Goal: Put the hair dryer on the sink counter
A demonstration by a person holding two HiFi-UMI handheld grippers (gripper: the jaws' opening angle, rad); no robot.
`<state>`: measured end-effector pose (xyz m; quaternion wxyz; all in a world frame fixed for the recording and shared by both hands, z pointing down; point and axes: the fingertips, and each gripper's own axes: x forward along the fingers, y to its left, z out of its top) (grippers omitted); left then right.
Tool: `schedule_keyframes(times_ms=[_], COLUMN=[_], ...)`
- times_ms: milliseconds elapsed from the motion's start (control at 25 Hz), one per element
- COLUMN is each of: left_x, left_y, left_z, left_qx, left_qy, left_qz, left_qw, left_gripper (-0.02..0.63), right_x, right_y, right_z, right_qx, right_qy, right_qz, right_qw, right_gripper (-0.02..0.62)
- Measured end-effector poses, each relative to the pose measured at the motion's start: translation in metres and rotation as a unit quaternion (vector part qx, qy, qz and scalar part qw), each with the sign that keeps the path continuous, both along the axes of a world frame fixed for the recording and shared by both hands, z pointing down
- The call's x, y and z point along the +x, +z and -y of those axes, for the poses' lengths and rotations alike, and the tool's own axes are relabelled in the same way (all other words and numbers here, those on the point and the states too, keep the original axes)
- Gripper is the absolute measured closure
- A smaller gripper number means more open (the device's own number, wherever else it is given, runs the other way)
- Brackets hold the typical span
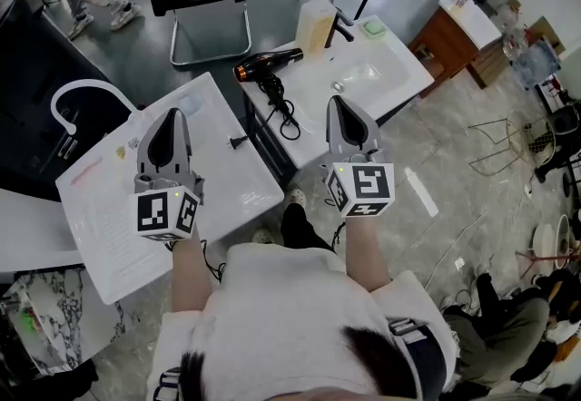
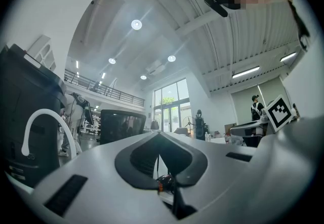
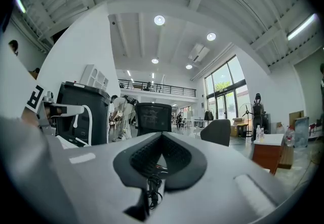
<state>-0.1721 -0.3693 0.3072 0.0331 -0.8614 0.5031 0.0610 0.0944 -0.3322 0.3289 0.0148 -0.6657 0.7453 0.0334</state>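
**Both grippers closed and empty, hair dryer lying on the counter ahead**

The person is holding the left gripper (image 1: 171, 112) out over a white counter (image 1: 227, 181), its jaws pressed together with nothing between them. Ahead of it and off to its left, a white curved faucet (image 1: 77, 95) is arching over a dark basin. Just to the right of its tips, a black plug (image 1: 238, 142) is resting at the edge of that same counter.

From the plug, a black cord (image 1: 286, 113) is running across the gap between the two grippers and looping on the sink counter (image 1: 313, 82). The hair dryer (image 1: 272, 62), black with a copper-coloured nozzle, is lying on its side on this counter. It is sitting ahead of both grippers, between their lines, nearer to the right one and apart from each. Further ahead of the right gripper's tips, a bottle (image 1: 315, 23) of pale yellow liquid is standing upright at the far edge.

The right gripper (image 1: 338, 101) is hanging over the near part of the sink counter with its jaws closed tight and gripping nothing. Just ahead and slightly to its right, the shallow white basin (image 1: 368, 74) is lying sunk in the counter, and beyond that a small green thing (image 1: 372, 27) is sitting near the far corner.
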Motion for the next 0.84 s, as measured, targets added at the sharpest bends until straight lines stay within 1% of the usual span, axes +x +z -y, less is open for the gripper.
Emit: schedule_keyframes(times_ms=[280, 640, 840], left_x=[-0.003, -0.006, -0.009], left_y=[0.002, 0.002, 0.002], left_z=[0.000, -0.001, -0.003], left_qx=[-0.001, 0.002, 0.003], left_qy=[0.003, 0.003, 0.004], left_qz=[-0.006, 0.005, 0.002], left_qw=[1.0000, 1.0000, 1.0000], left_gripper=[0.606, 0.604, 0.604], right_x=[-0.005, -0.010, -0.015], right_y=[0.000, -0.006, -0.007], right_z=[0.000, -0.001, -0.004], right_qx=[0.001, 0.006, 0.007], right_qy=[-0.001, -0.005, -0.006], right_qz=[0.004, 0.005, 0.004], right_qw=[1.000, 1.000, 1.000], right_gripper=[0.584, 0.584, 0.584])
